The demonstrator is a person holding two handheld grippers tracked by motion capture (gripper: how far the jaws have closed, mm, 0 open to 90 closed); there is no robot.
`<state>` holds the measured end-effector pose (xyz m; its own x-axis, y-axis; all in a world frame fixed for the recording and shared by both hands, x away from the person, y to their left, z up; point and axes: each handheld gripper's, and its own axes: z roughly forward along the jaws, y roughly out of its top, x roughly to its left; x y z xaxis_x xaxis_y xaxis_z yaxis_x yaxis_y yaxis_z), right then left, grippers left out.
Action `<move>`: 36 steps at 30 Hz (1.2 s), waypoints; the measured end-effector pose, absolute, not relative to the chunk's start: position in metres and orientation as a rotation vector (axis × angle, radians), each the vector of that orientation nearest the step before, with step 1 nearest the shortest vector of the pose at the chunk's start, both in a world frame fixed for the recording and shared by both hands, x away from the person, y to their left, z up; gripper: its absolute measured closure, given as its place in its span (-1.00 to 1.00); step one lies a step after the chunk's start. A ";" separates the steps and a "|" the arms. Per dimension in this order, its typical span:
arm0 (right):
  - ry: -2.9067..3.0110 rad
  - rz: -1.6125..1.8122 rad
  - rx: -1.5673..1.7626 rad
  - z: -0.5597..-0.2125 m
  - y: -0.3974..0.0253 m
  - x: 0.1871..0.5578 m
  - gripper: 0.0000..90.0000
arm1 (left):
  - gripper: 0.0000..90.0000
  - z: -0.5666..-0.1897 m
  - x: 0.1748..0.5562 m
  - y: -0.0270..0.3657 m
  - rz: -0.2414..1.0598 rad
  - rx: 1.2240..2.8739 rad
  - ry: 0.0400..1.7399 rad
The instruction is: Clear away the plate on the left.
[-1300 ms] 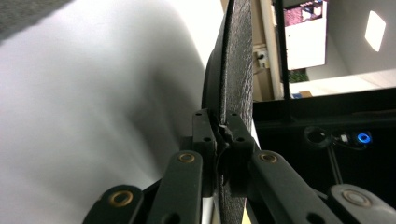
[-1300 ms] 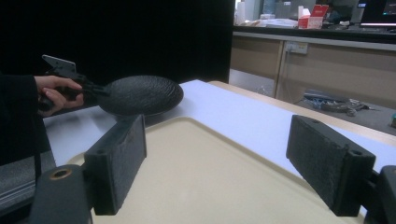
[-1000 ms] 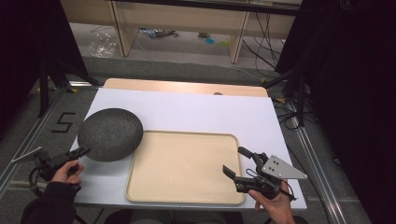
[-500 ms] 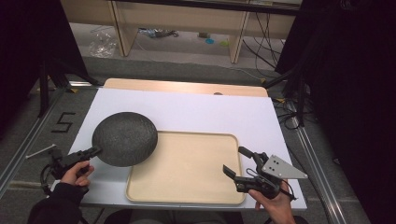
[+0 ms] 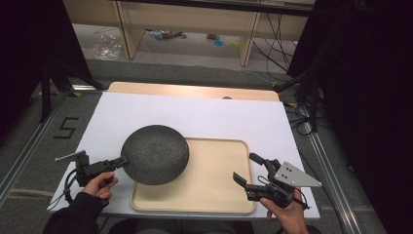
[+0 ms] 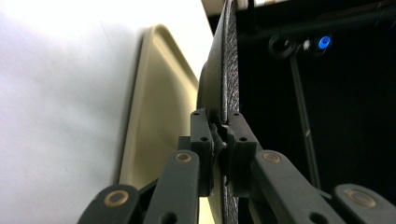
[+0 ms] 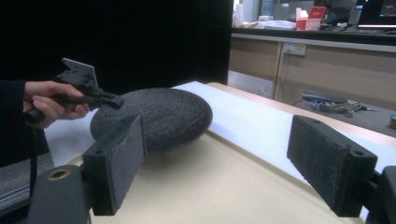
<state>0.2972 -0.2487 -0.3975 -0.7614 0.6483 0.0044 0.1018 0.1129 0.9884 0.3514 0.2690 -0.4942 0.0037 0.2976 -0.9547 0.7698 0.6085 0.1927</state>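
Your left gripper (image 5: pixel 117 161) is pinching the dark bowl's (image 5: pixel 155 154) rim; the tray (image 5: pixel 214 195) sits to its right, where your right gripper (image 5: pixel 253 170) waits wide open

Dim surroundings, bright white tabletop glare, slight softness.

Lab or workshop: aluminium rig rails (image 5: pixel 29 146), loose cables (image 5: pixel 287 34), wooden benches (image 5: pixel 190 19).
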 end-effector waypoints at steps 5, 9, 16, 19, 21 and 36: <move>1.977 1.686 0.733 -0.397 -0.249 0.297 -0.54 | 0.86 -0.495 0.352 0.259 -0.480 0.943 1.562; 1.956 1.707 0.729 -0.398 -0.248 0.297 -0.54 | 0.86 -0.495 0.352 0.251 -0.490 0.961 1.553; 1.969 1.698 0.730 -0.397 -0.249 0.297 -0.54 | 0.85 -0.495 0.352 0.236 -0.536 1.004 1.575; 1.962 1.697 0.731 -0.398 -0.249 0.297 -0.54 | 0.85 -0.496 0.352 0.228 -0.554 1.020 1.573; 1.962 1.698 0.731 -0.397 -0.249 0.297 -0.55 | 0.85 -0.496 0.352 0.223 -0.561 1.039 1.577; 1.981 1.702 0.756 -0.397 -0.250 0.296 -0.55 | 0.79 -0.495 0.353 0.204 -0.583 1.161 1.563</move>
